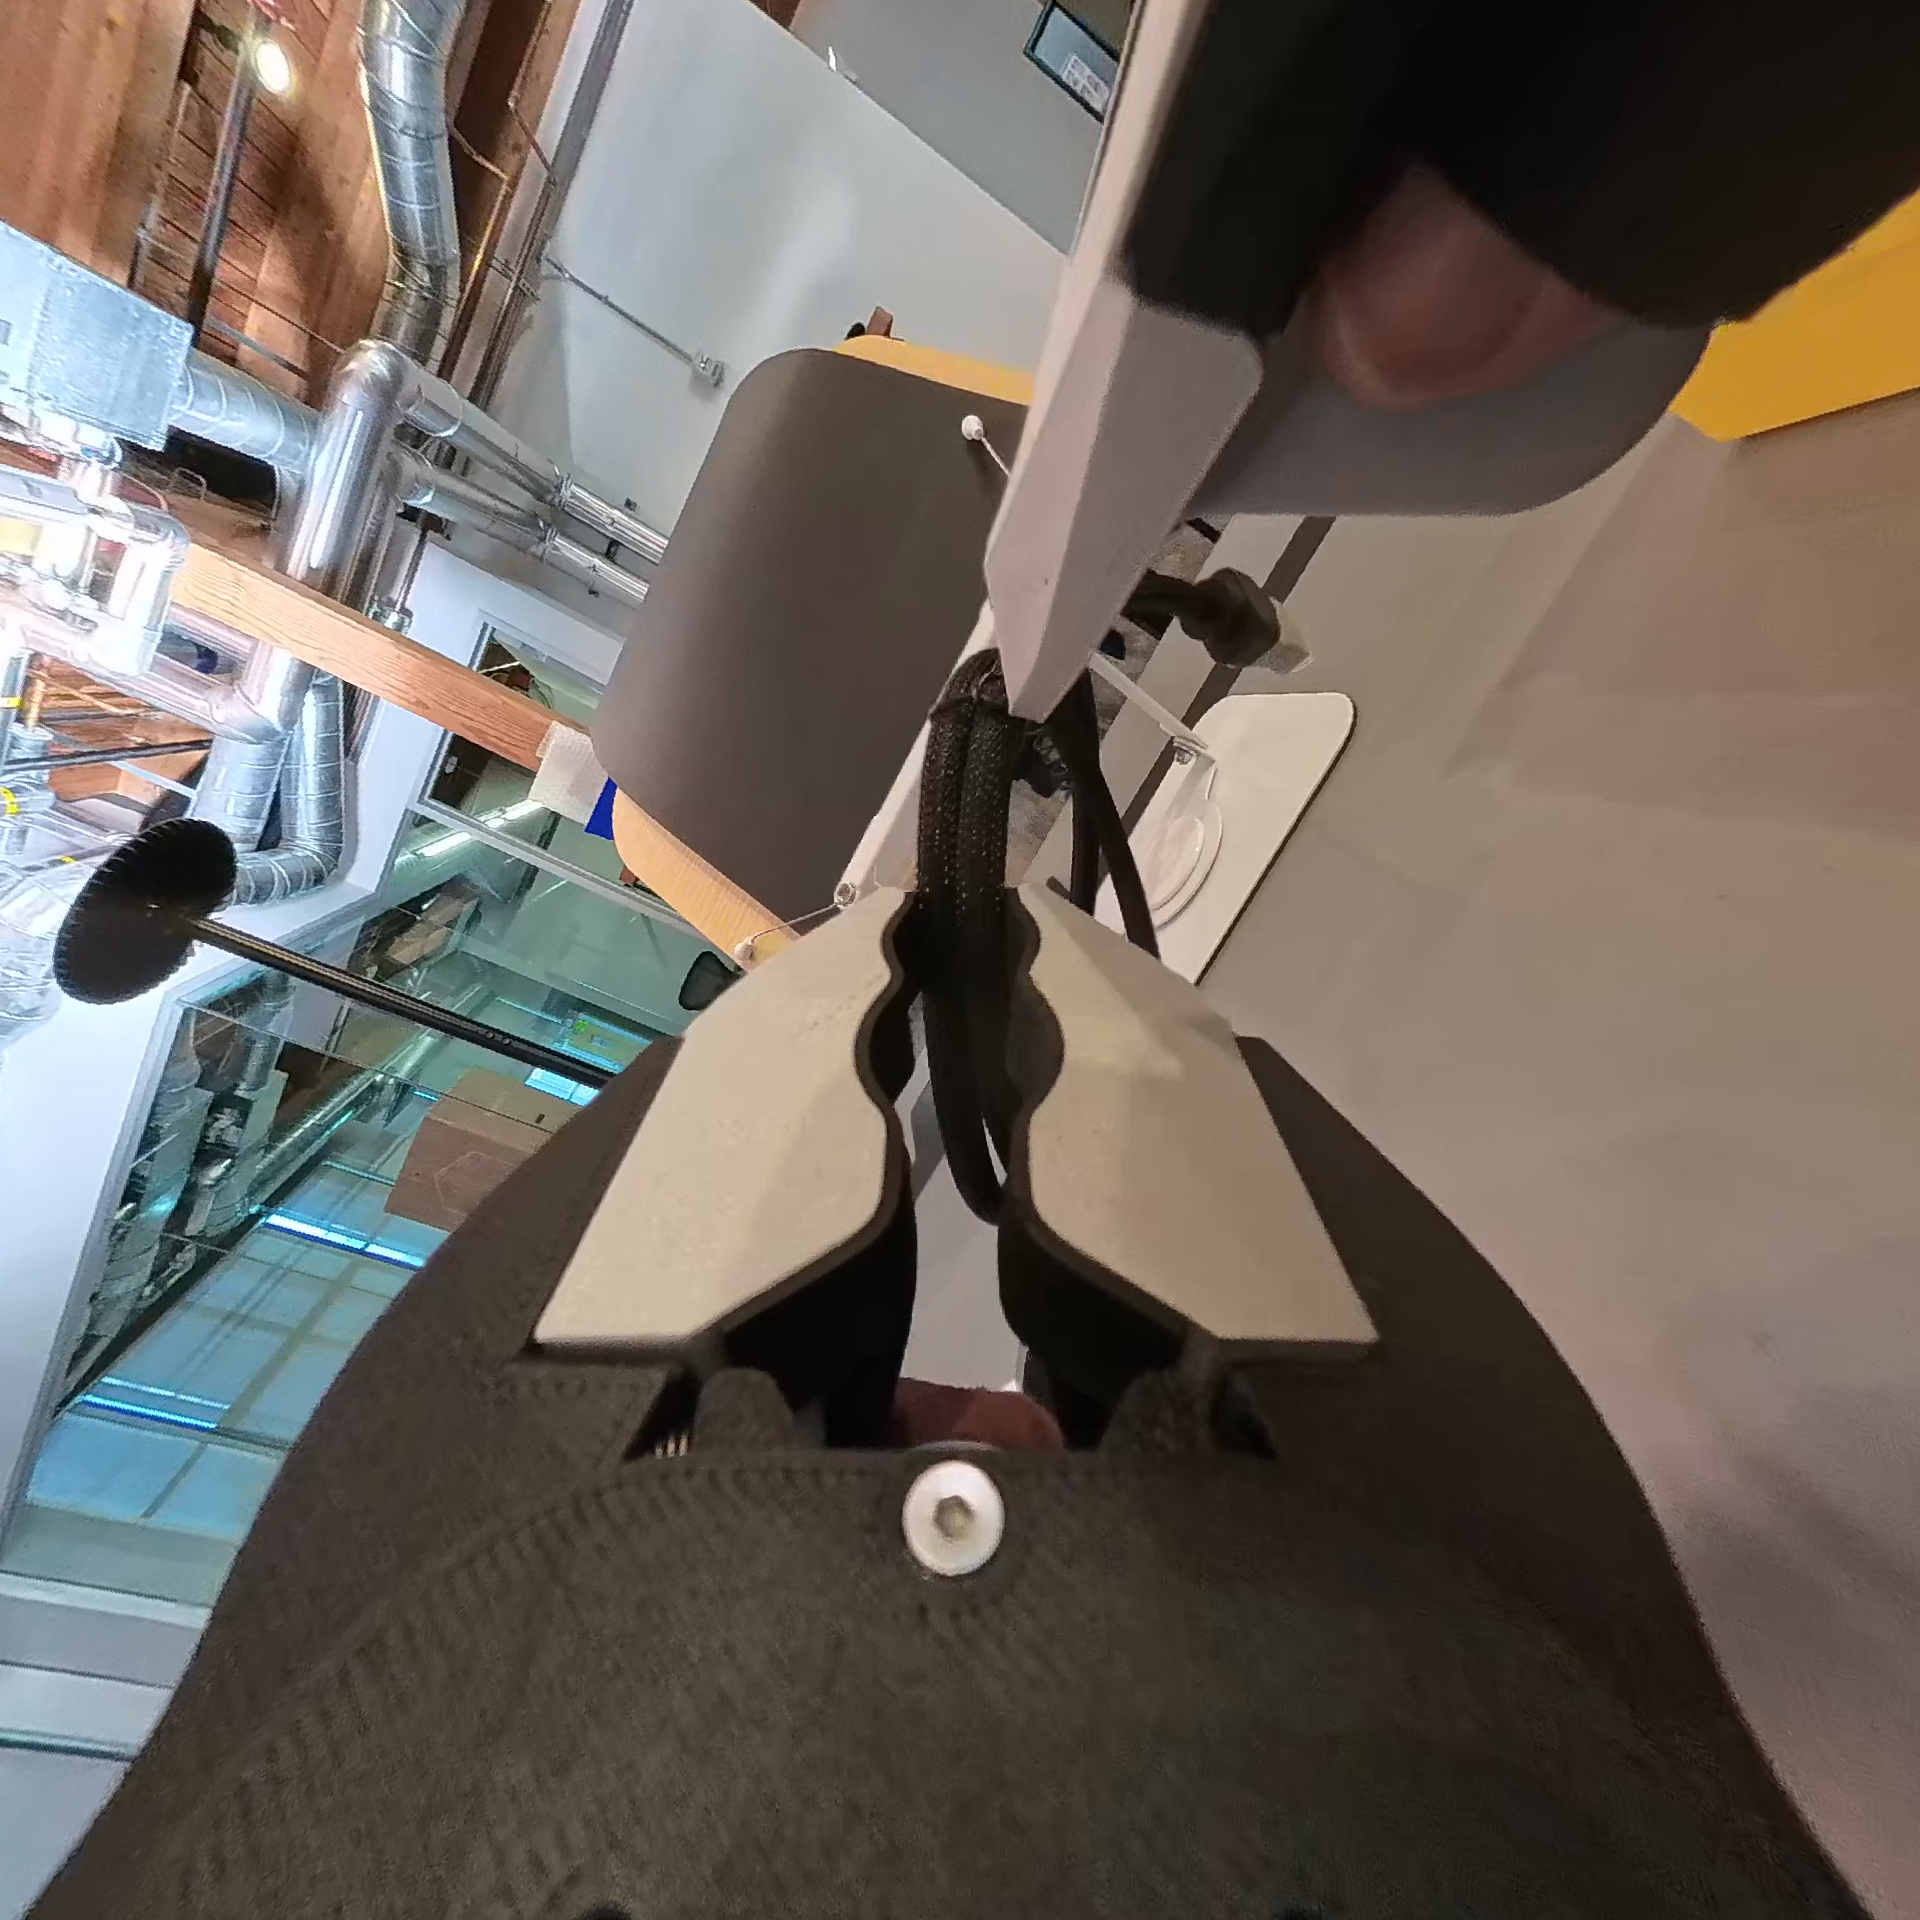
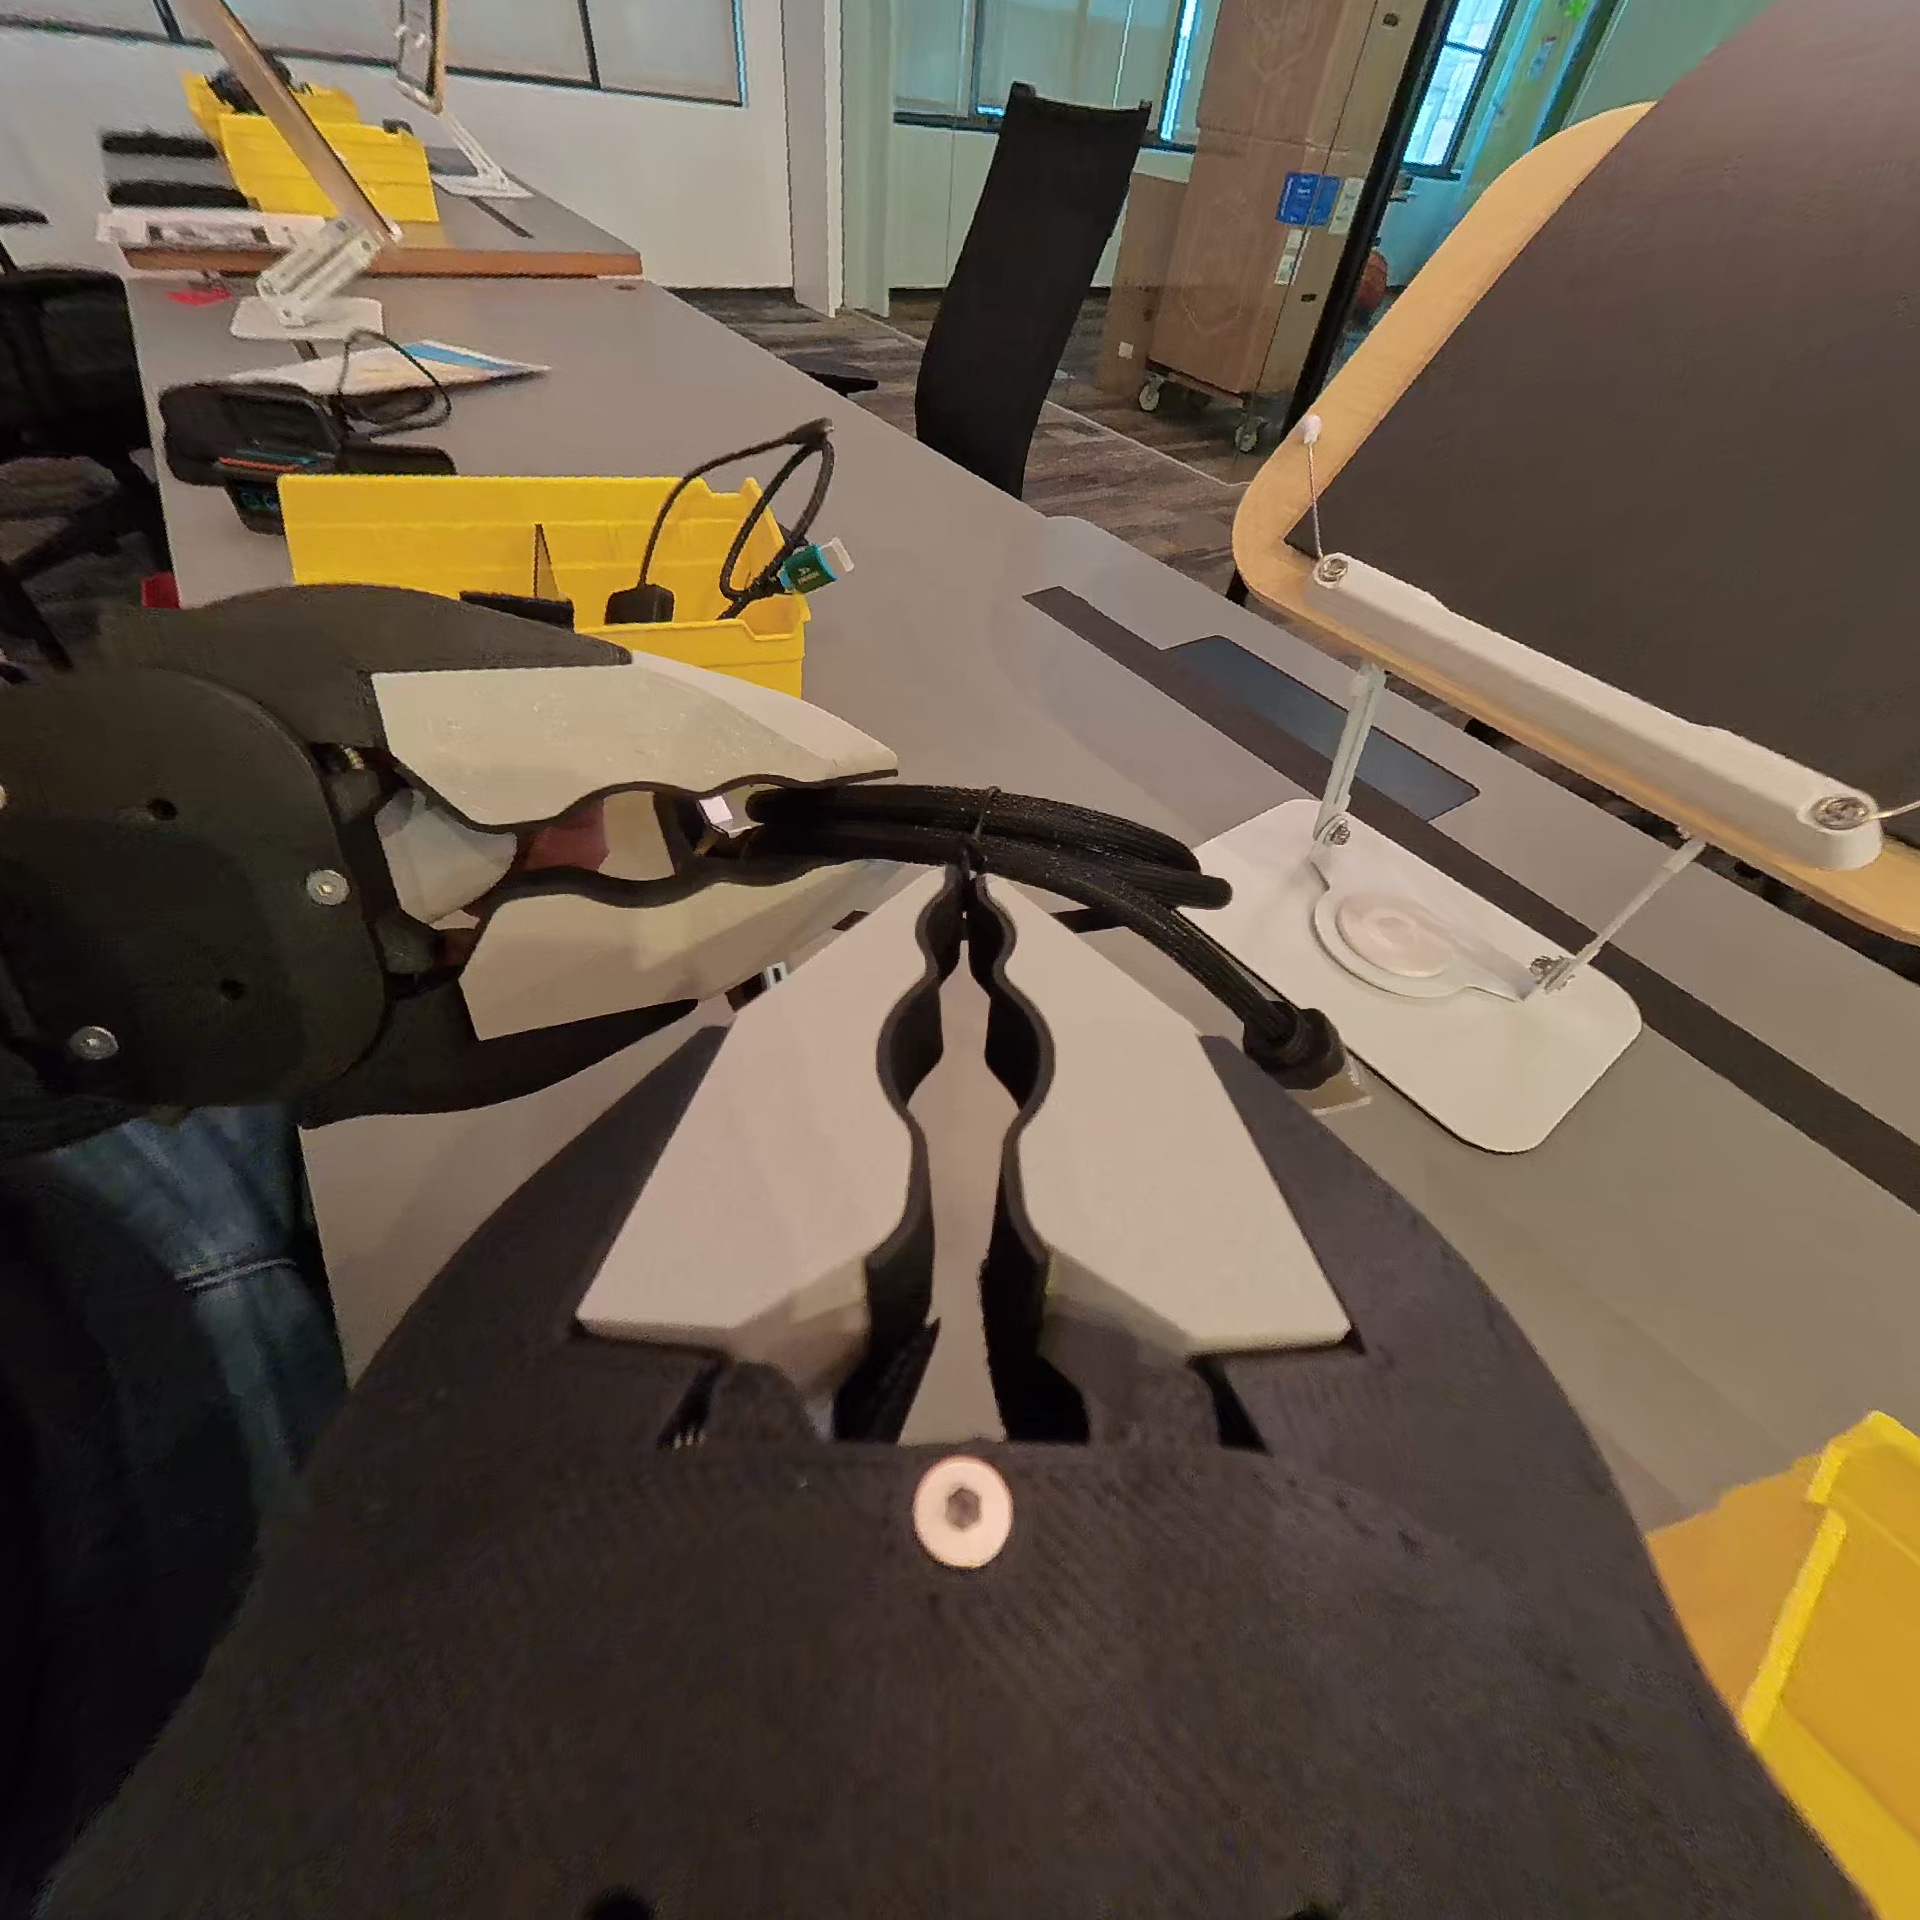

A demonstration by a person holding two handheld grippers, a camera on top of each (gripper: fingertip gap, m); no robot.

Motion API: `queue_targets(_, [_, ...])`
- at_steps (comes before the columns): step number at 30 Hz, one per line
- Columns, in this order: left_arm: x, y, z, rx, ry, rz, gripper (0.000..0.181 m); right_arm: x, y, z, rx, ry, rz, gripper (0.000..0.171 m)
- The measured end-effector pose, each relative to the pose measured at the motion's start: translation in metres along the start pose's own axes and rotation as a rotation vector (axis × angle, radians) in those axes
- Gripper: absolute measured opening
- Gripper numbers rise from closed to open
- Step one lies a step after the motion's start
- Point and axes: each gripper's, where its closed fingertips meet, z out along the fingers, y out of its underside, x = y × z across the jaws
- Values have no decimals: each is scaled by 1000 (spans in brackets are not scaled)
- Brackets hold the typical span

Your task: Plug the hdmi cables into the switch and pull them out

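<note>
Grey bench, long, w/ dark inset strip along its middle. White stand base sits on it at right; black HDMI plug rests just beside base edge. Yellow bin w/ cables stands further back; another yellow bin at near right corner. Black device & papers behind.

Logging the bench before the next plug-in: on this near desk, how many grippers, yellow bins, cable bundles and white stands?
Grippers: 2, left gripper and right gripper
Yellow bins: 2, far yellow bin and near yellow bin
Black cable bundle: 1
White stand: 1
Total: 6
</note>
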Motion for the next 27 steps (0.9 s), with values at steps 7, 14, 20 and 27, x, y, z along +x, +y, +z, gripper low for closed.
queue_targets(7, [2,0,0,7,92,-36,13,1,4,-5,-121,26,-291,0])
queue_targets(14, [7,-4,-2,24,271,-99,12,1,6,-16,-293,27,-804,0])
queue_targets(20, [20,-8,-6,49,417,-141,12,-4,17,-28,-456,3,-1349,0])
queue_targets(27, [40,-9,-11,71,496,-75,12,-15,34,-39,-583,-121,-1825,0])
